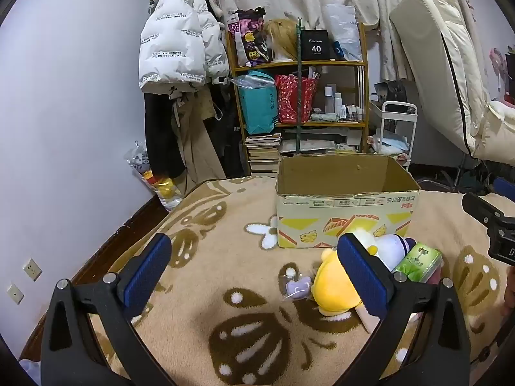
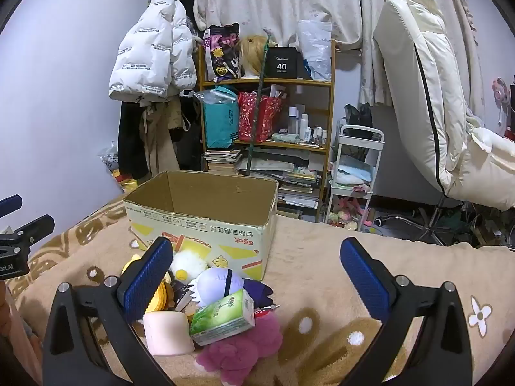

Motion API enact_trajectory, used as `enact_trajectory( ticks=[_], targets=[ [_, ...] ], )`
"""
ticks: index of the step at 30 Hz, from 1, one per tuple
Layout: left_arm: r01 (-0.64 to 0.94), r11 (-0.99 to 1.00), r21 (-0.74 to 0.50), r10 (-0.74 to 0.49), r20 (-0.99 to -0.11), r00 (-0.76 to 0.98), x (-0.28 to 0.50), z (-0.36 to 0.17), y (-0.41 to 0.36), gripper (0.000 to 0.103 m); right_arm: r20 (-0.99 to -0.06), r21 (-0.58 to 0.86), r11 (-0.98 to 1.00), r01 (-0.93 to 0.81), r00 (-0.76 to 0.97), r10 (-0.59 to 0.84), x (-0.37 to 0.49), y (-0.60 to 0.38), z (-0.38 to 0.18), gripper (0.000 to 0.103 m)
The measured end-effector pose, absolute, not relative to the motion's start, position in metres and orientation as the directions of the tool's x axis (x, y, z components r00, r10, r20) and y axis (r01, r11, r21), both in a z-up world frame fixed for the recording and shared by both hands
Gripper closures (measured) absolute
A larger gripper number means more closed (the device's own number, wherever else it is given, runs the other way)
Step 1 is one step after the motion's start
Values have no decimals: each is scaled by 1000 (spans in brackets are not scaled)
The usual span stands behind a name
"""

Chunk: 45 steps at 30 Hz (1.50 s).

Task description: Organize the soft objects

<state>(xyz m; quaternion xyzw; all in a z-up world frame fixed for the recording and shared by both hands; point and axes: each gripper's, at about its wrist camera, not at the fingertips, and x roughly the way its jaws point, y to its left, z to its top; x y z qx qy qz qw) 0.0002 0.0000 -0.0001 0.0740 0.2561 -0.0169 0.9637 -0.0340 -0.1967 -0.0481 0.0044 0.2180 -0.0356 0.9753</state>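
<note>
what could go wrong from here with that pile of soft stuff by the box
The green tissue pack rests loosely on top of the pink plush, so pulling the plush first may tip it off. The toys are heaped tightly against the cardboard box, so the open right tongs may snag two at once.

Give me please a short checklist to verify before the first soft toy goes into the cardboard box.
1. Left gripper open, nothing between the jaws: ok.
2. Right gripper open, nothing held: ok.
3. Cardboard box upright, top open: ok.
4. Box has free room inside: cannot tell, the floor is hidden.
5. Yellow plush toy free on top to grasp: ok.
6. Pink plush toy free: not ok, the green tissue pack lies on it.
</note>
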Motion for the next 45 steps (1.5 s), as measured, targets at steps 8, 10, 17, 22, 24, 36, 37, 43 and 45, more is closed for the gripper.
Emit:
enact_trajectory(
  ticks=[8,10,17,22,24,36,37,43,45],
  targets=[
    [75,988,132,0,-493,870,0,0,1,1,-423,-6,998,65,904,-62,-34,-197,-48,0],
    [73,988,134,3,-497,868,0,0,0,1,-424,-6,998,67,903,-63,-33,-197,-48,0],
    [77,988,133,-1,-495,869,0,-4,4,1,-423,-4,998,63,904,-59,-34,-198,-47,0],
    [76,988,134,0,-494,870,0,-5,3,1,-423,-1,998,62,904,-57,-34,-198,-47,0],
    [75,988,135,2,-494,870,0,-5,3,1,-423,0,998,62,904,-57,-34,-198,-47,0],
    [75,988,138,3,-493,870,0,-4,2,1,-424,1,998,63,904,-57,-33,-197,-48,0],
    [74,988,137,3,-493,870,0,-5,3,1,-424,1,998,63,904,-56,-33,-197,-48,0],
    [75,987,140,4,-493,870,0,-4,2,1,-424,3,998,60,904,-53,-33,-197,-48,0],
    [75,987,140,4,-493,870,0,-4,2,1,-423,2,998,59,905,-53,-33,-197,-48,0]
  ],
)
